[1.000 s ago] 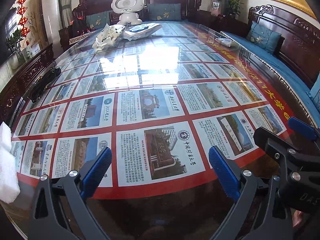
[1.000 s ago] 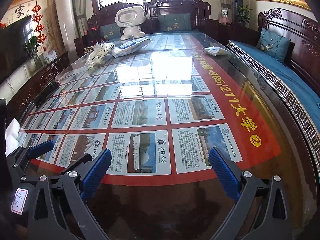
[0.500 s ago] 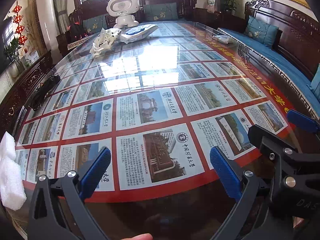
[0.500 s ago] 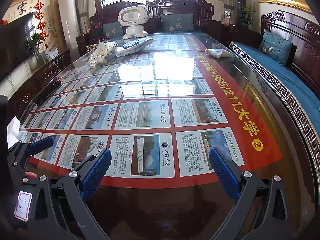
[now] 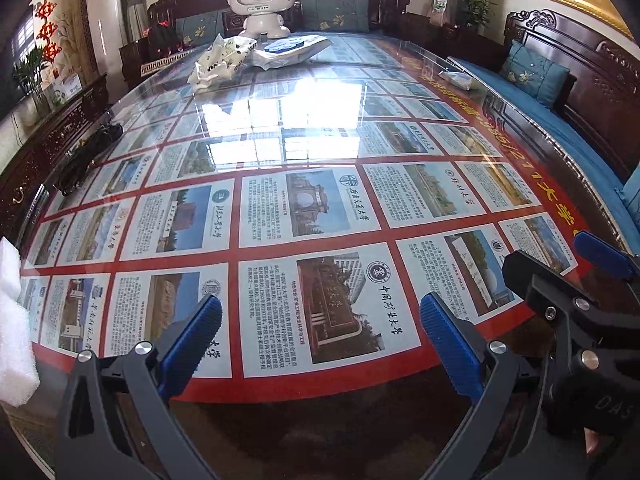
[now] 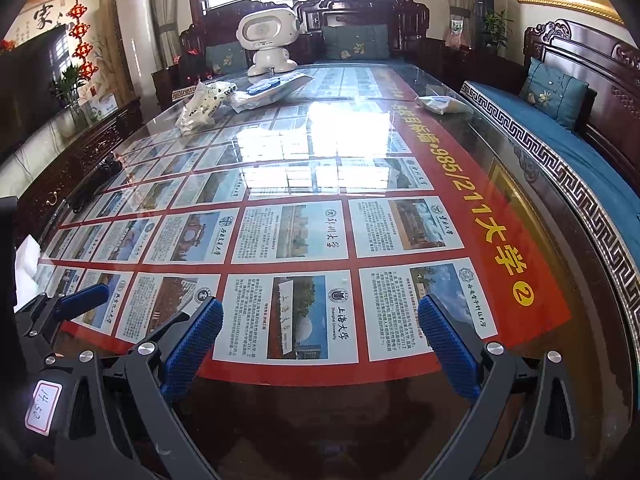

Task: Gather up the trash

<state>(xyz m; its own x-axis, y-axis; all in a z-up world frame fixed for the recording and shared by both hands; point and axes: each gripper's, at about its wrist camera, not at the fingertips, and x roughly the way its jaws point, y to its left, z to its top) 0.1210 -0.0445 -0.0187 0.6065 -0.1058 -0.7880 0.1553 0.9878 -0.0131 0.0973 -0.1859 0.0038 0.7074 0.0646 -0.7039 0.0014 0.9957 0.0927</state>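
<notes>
The left gripper (image 5: 320, 336) hangs over the near edge of the glass-topped table (image 5: 320, 408), its blue pads spread wide with nothing between them. The right gripper (image 6: 320, 336) hangs over the same near edge just beside it, likewise wide and empty. Each camera catches the other tool at its frame edge: the right one's blue tip shows at the right of the left view, the left one's tip at the left of the right view.

The left view shows white foam (image 5: 12, 332) clearly, lying at the table's near left corner, just left of the left gripper; the right view shows only a sliver of it behind the left tool. The right view shows a small packet (image 6: 442, 105) near the table's right edge, well beyond the right gripper; in the left view it is only a pale shape in glare.

Both views show the rest of the trash at the far end, well apart from both grippers: a crumpled white bag (image 5: 222, 62) toward the far left corner and a flat white and blue wrapper (image 5: 292, 50) just beside it. A white toy robot (image 5: 262, 8) stands behind them at the far edge. A black cord (image 5: 84, 152) lies along the left edge.
</notes>
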